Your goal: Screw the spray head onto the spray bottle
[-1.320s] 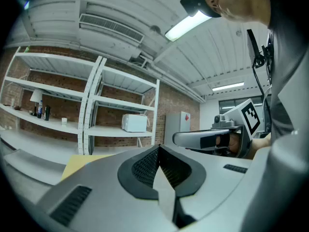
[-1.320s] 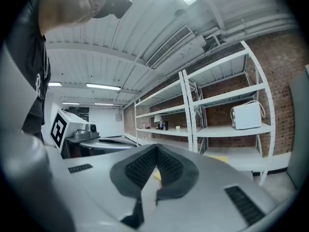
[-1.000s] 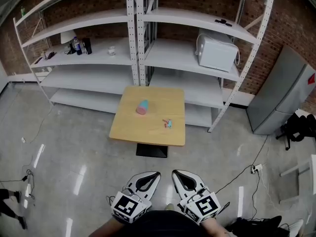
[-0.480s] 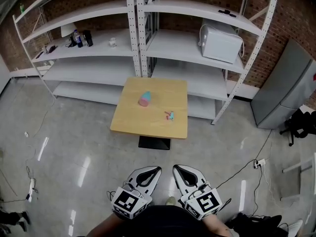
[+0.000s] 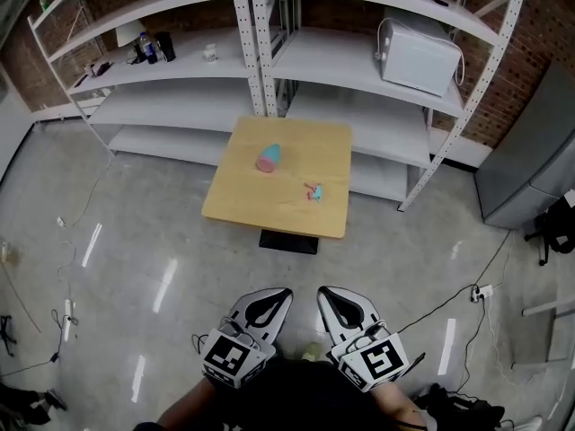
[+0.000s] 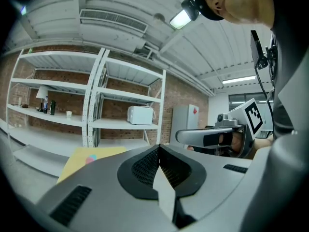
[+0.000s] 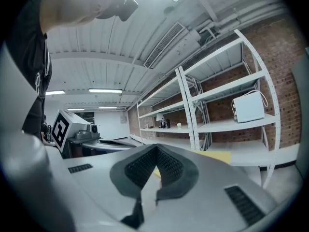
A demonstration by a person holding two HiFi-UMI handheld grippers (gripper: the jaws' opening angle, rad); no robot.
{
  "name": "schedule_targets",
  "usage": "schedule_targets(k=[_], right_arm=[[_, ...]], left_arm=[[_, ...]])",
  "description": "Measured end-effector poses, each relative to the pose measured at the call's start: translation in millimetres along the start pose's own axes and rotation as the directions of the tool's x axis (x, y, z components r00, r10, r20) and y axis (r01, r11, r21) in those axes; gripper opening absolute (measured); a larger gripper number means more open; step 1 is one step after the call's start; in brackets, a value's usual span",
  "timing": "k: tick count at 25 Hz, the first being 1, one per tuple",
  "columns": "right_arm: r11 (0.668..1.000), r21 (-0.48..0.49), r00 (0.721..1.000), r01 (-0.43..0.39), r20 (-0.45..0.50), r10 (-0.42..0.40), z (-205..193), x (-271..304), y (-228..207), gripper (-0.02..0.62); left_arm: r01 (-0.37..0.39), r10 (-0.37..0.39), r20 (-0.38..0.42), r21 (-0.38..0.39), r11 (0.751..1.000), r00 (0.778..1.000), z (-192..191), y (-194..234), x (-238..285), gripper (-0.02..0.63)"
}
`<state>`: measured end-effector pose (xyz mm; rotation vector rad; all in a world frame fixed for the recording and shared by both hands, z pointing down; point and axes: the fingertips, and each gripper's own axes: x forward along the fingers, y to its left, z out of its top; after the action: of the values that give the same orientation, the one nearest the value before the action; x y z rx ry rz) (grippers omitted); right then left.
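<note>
L gripper (image 6: 158,149) jaws together, empty; table (image 6: 73,166) w/ bottle (image 6: 91,158) ahead.

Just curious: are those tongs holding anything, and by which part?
Nothing: left tongs and right tongs are shut, empty; the bottle lies on the table.

One table (image 5: 243,206), one spray bottle (image 5: 268,157), one spray head (image 5: 314,191), and two grippers: left gripper (image 5: 286,293), right gripper (image 5: 322,292).

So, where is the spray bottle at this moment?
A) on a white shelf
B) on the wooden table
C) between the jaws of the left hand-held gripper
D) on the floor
B: the spray bottle rests on the wooden table, to the left of the small spray head in the head view.
</note>
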<state>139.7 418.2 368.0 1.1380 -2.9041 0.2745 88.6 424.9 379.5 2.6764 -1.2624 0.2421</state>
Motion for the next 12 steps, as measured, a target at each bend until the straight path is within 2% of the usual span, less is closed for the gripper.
schedule_targets(k=[7, 12], right_arm=[[1.0, 0.027, 1.0, -0.004, -0.021, 0.004, 0.8, 28.2, -39.5, -0.002], [0.999, 0.039, 0.998, 0.027, -0.058, -0.025, -9.1, 80.4, -79.9, -0.002]], left_arm=[[-0.007, 0.007, -0.005, -0.013, 1.0, 1.0, 1.9, 30.3, 41.7, 0.004], [0.029, -0.029, -0.016, -0.035, 0.999, 0.999, -1.6, 80.7, 88.6, 0.003]])
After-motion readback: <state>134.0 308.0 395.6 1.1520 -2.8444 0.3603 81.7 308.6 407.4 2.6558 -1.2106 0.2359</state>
